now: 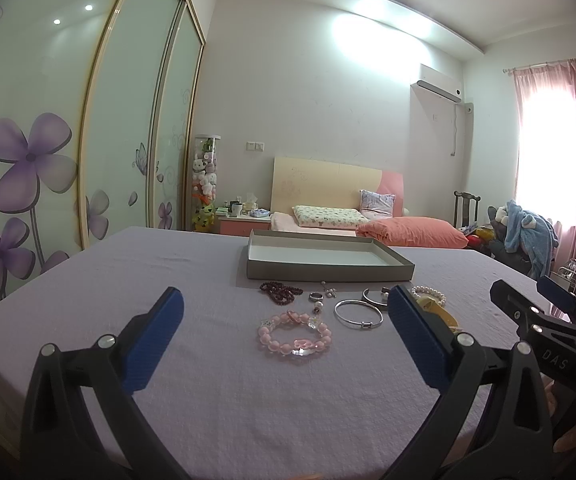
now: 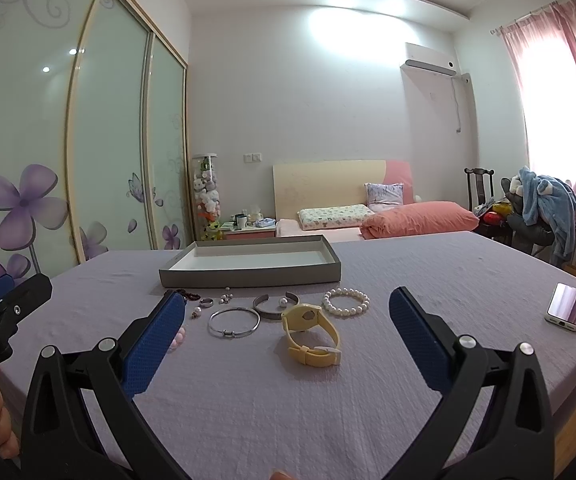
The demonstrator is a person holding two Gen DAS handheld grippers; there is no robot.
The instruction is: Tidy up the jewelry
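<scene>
Left gripper (image 1: 286, 320): fingers spread wide, holding nothing, hovering above the lilac-covered tabletop (image 1: 148, 280) with the pink bead bracelet (image 1: 295, 335) lying between them. Right gripper (image 2: 288, 320): fingers equally wide apart, empty, framing the yellow watch (image 2: 311, 334) and silver bangle (image 2: 234, 321). Pearl bracelet (image 2: 346, 301) beside those. Grey tray (image 2: 250, 272) sits just behind the jewelry row, nothing in it.
</scene>
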